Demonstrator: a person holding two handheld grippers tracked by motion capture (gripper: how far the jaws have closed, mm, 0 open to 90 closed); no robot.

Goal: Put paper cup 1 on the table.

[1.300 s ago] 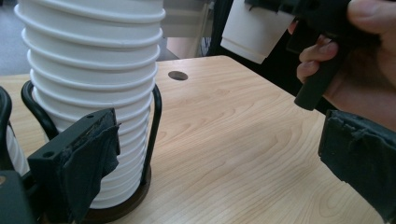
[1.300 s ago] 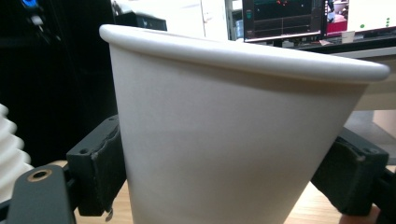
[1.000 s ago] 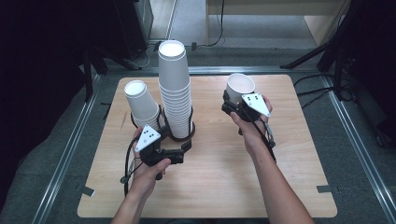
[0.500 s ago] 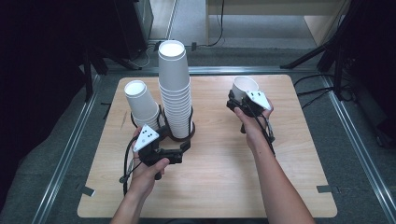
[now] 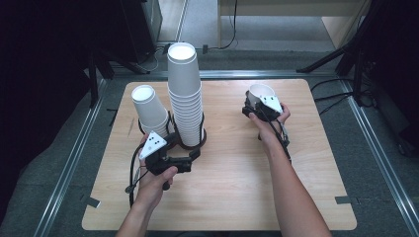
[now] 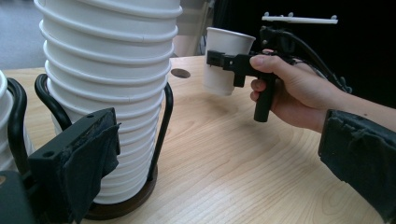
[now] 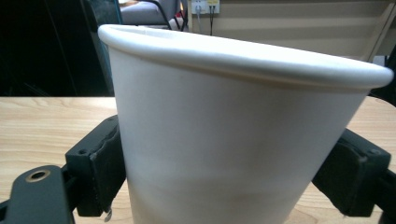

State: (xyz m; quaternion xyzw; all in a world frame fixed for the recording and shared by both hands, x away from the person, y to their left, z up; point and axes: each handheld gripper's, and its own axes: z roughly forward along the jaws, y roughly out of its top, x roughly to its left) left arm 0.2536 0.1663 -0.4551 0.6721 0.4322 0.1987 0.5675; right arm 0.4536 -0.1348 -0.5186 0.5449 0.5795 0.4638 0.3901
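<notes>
A tall stack of white paper cups (image 5: pixel 185 98) stands in a black wire holder (image 5: pixel 190 143) on the wooden table (image 5: pixel 237 187). A shorter stack (image 5: pixel 148 111) leans in the holder's left ring. My right gripper (image 5: pixel 258 101) is shut on a single white cup (image 5: pixel 259 93) at the table's right rear. The cup (image 6: pixel 224 60) hangs just above the wood, and the cloth pads (image 7: pixel 105 163) press on both of its sides (image 7: pixel 233 140). My left gripper (image 5: pixel 189 157) stands open at the holder's base, its left pad (image 6: pixel 88 163) in front of the tall stack (image 6: pixel 107 70).
A small round hole (image 6: pixel 180 73) sits in the tabletop behind the held cup. Metal rails (image 5: pixel 74 158) run along the floor on both sides of the table. Dark stand legs (image 5: pixel 346 54) and cables lie beyond the far edge.
My right gripper has sunk toward the table with the cup and shifted a little to the right. The left gripper and both stacks have stayed in place.
</notes>
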